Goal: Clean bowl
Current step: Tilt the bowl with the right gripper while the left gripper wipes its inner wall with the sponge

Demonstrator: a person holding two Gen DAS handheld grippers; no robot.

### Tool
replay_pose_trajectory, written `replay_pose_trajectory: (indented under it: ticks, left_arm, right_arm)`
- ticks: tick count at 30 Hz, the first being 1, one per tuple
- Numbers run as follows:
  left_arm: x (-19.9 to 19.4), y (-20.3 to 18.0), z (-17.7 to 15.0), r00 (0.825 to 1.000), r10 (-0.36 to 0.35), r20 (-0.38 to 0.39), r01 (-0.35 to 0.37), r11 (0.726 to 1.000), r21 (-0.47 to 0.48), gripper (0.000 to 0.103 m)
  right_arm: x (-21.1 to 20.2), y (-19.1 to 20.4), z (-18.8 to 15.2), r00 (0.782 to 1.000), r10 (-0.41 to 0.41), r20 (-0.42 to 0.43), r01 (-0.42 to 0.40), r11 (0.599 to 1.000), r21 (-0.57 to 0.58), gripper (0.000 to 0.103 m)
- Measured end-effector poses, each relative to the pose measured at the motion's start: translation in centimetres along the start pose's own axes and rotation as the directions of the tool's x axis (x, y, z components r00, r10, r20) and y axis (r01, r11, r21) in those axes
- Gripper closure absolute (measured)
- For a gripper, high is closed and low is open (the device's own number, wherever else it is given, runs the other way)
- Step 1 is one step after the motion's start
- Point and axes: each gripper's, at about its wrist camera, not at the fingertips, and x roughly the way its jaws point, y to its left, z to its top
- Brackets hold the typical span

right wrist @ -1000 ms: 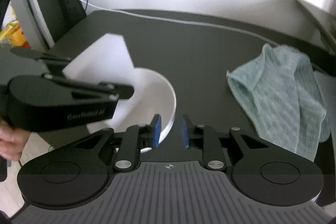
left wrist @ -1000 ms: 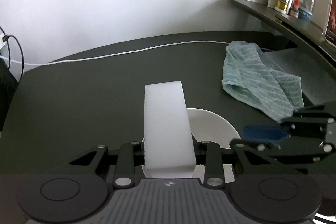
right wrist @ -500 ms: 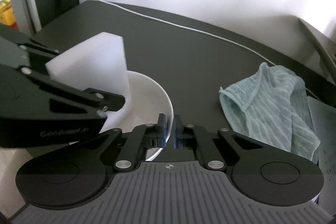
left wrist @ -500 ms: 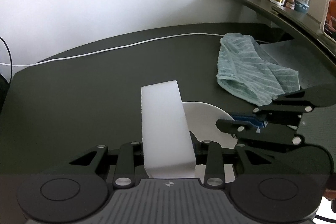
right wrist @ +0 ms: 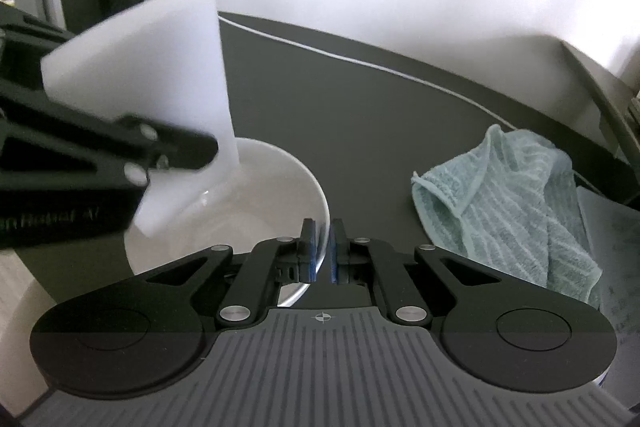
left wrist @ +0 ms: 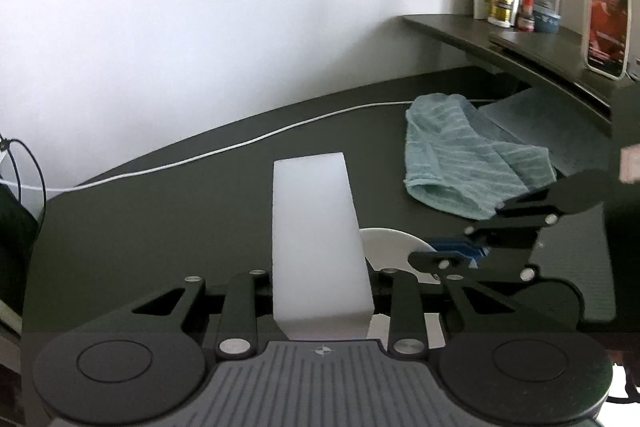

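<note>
A white bowl (right wrist: 256,203) is lifted off the dark desk, and my right gripper (right wrist: 322,251) is shut on its right rim. In the left wrist view only a sliver of the bowl (left wrist: 386,245) shows behind the sponge. My left gripper (left wrist: 320,291) is shut on a tall white sponge block (left wrist: 316,235). From the right wrist view the sponge (right wrist: 160,99) hangs over the bowl's left side with its lower corner inside the rim. The right gripper (left wrist: 460,253) appears at the bowl's right edge in the left wrist view.
A crumpled teal cloth (left wrist: 464,163) (right wrist: 508,207) lies on the desk to the right, partly on a pale mat (left wrist: 536,123). A white cable (left wrist: 224,151) runs across the back of the desk. Bottles (left wrist: 504,3) and a phone (left wrist: 606,19) stand on a raised shelf (left wrist: 452,31) at the right.
My right gripper closed on the bowl's rim and raised the bowl off the desk. The sponge in my left gripper rose along with it and stayed over the bowl.
</note>
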Motion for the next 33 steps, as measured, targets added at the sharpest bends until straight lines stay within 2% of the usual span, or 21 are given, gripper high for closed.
replay_pose_trajectory:
  ticks: [5,8,11,17,20,25,33]
  left_arm:
    - [3.3,0.2,-0.2,0.998,-0.027,-0.050,0.025,0.999,-0.027,0.072]
    - [4.5,0.6,-0.4,0.998,-0.045,-0.052,0.043,0.998,-0.042,0.071]
    - [3.6,0.3,-0.4,0.999,0.021,-0.024,-0.022,1.000,-0.017,0.071]
    - [-0.1,1.3,0.1,0.999,0.022,0.042,-0.020,0.998,-0.051,0.072]
    - [-2.0,1.2,0.1,0.995,0.061,0.076,-0.057,0.997,-0.042,0.072]
    - [-2.6,1.3,-0.3,0.992,0.101,0.070,-0.098,0.994,-0.050,0.072]
    - [-1.8,1.0,-0.4,0.991,0.116,0.062,-0.113,0.992,-0.047,0.072]
  right_arm:
    - [-0.5,-0.1,-0.4,1.000,0.014,-0.002,-0.014,1.000,-0.006,0.096]
    - [-0.9,-0.1,-0.6,1.000,0.017,-0.001,-0.017,1.000,-0.005,0.094]
    - [-0.9,-0.2,-0.6,1.000,-0.004,0.009,0.004,1.000,0.000,0.094]
    - [-1.2,-0.4,0.0,0.999,-0.025,0.026,0.025,1.000,0.014,0.095]
    - [-1.4,-0.5,0.0,0.999,-0.025,0.033,0.024,0.999,0.028,0.095]
    - [-1.5,-0.9,-0.2,1.000,-0.008,0.028,0.006,0.998,0.061,0.093]
    - [-2.3,-1.0,-0.6,0.999,-0.010,0.032,0.007,0.998,0.069,0.092]
